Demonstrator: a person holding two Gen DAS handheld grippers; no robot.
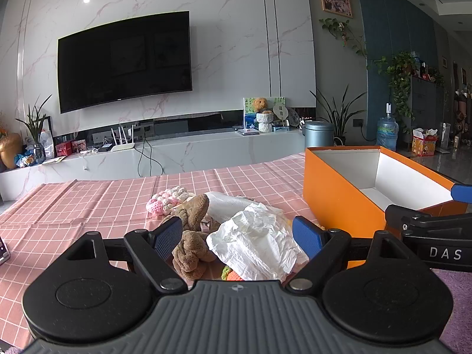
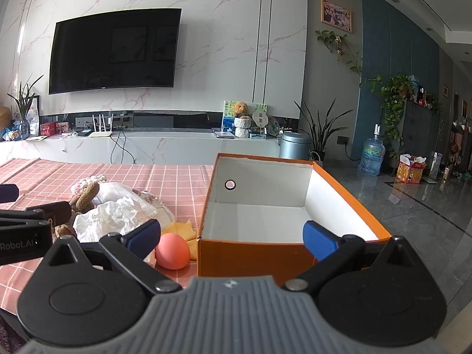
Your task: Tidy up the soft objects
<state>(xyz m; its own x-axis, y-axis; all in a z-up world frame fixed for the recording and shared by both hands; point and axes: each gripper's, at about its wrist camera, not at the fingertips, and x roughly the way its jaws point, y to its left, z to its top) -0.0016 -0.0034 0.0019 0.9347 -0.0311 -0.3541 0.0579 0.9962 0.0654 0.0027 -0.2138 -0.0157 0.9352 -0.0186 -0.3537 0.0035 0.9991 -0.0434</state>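
Note:
A heap of soft things lies on the pink checked tablecloth (image 1: 88,203): a brown plush toy (image 1: 191,244), a crumpled white cloth (image 1: 259,242), a pink-and-white crochet piece (image 1: 168,199) and an orange-green knit piece (image 1: 233,274). My left gripper (image 1: 239,233) hovers open over the heap, the plush and cloth showing between its blue pads without contact. An empty orange box (image 2: 289,253) with a white inside stands right of the heap. My right gripper (image 2: 233,240) is open in front of the box's near wall. A pink ball (image 2: 172,250) and a yellow cloth (image 2: 180,230) lie beside the box.
Behind the table stands a white TV bench (image 1: 177,147) with a router, plants and ornaments, under a wall-mounted TV (image 1: 124,62). A grey bin (image 2: 295,146) and a water bottle (image 2: 372,156) stand on the tiled floor to the right. A phone edge (image 1: 3,252) lies at the table's left.

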